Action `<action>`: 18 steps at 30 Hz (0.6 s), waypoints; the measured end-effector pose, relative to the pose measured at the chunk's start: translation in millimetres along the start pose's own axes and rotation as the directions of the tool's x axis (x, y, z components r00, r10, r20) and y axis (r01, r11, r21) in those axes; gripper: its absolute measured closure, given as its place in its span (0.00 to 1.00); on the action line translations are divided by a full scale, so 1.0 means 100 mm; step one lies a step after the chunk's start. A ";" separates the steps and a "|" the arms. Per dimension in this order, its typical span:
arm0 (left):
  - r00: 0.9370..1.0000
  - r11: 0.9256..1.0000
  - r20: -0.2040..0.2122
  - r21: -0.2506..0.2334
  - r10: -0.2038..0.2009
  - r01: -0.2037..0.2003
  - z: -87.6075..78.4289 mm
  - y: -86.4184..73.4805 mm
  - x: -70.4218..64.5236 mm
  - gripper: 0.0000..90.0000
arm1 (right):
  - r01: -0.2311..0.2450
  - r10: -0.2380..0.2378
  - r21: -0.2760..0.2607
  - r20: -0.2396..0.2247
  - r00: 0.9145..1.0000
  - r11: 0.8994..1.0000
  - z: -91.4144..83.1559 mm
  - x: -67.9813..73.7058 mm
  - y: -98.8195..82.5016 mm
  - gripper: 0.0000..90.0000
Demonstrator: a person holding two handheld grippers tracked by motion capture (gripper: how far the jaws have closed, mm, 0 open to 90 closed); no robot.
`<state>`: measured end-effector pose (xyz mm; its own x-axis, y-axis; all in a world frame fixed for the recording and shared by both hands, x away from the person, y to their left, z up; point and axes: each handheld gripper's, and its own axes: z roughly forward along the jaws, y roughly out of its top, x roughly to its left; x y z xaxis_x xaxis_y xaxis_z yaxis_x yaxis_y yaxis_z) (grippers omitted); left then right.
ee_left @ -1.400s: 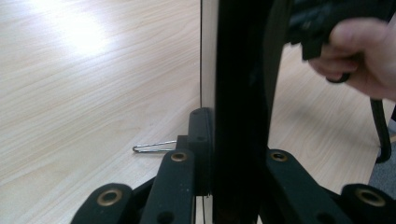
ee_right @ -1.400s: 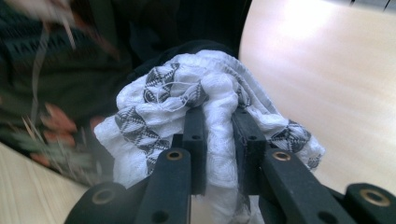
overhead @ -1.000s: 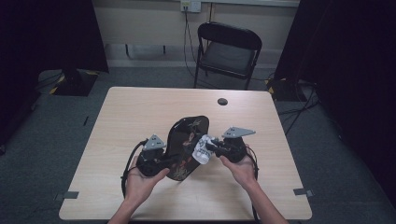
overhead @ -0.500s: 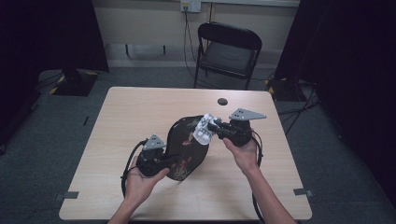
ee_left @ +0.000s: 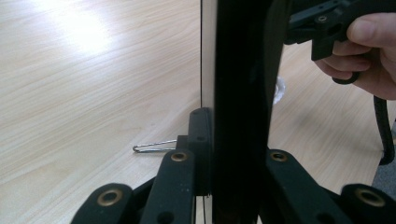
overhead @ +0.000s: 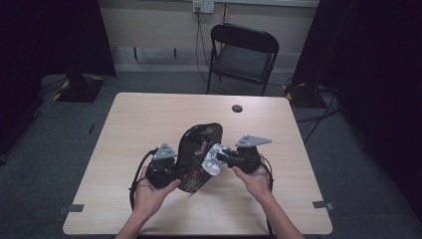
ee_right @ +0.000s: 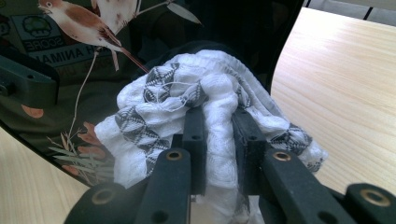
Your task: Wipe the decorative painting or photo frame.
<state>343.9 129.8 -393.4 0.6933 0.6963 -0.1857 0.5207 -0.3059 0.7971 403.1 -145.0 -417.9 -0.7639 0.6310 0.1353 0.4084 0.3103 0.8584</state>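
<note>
Glossy black tray [overhead: 199, 149], bird-painted, clamped edge-on in your left gripper [overhead: 171, 172]; your right gripper [ee_right: 219, 126] pinches crumpled white woven cloth [ee_right: 205, 107] against it.

Legible lettering appears in the right gripper view as a reflection on the glossy black tray [ee_right: 70, 93], near the painted bird [ee_right: 79, 23]. A small panel reads "SCORE", and below it "H ANIMAL" can be made out, the rest cut off. No other text is readable.
</note>
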 end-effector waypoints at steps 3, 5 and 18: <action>1.000 1.000 0.002 0.000 -0.001 0.001 0.00 0.00 0.00 0.90 | 0.007 -0.006 -0.024 0.006 1.000 1.000 -0.04 0.03 0.09 0.87; 1.000 1.000 0.001 0.002 -0.002 0.002 0.00 0.00 0.00 0.90 | 0.023 -0.022 -0.061 0.006 1.000 0.998 -0.09 0.06 0.23 0.87; 1.000 1.000 -0.010 0.004 -0.012 0.012 0.00 0.00 0.01 0.89 | 0.054 -0.055 -0.140 -0.004 0.998 0.989 -0.13 0.15 0.54 0.87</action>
<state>344.8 130.7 -394.0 0.6824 0.7060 -0.1894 0.5305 -0.3000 0.7928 407.3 -128.5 -363.4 -0.7873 0.6099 0.0900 0.2926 0.2412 0.9253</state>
